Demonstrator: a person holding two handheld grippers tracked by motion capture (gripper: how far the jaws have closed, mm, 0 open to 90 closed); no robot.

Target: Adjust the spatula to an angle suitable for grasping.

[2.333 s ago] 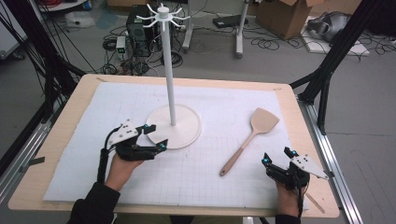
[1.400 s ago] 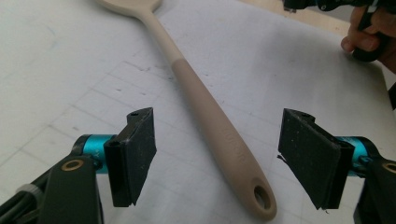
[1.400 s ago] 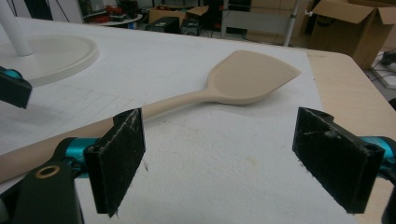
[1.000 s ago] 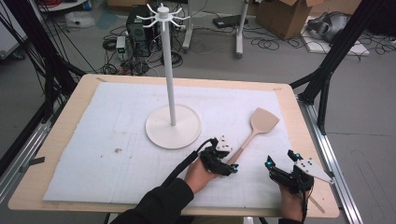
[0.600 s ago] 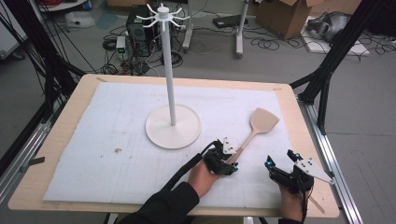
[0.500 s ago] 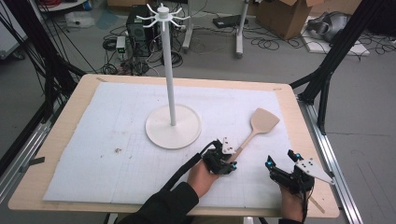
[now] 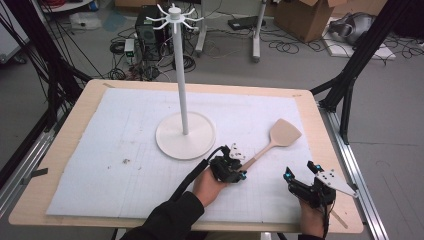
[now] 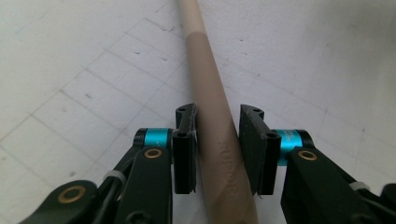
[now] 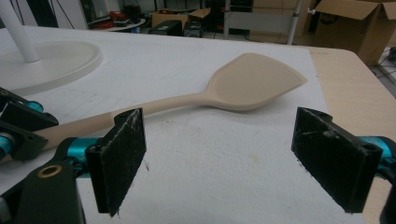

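Spatula lies flat on white mat, right half of bench, blade away from us. Left tongs straddle handle end, jaws near shut, pads just beside the wood, grip unsure. Right tongs wide open, empty. We judge it light, stiff, smooth; tapered handle may slip, so grip above the butt.

A lab or workshop room. A wooden table covered by a white gridded mat stands inside a black metal frame. On the grey floor beyond lie tangled cables, a computer tower and cardboard boxes.
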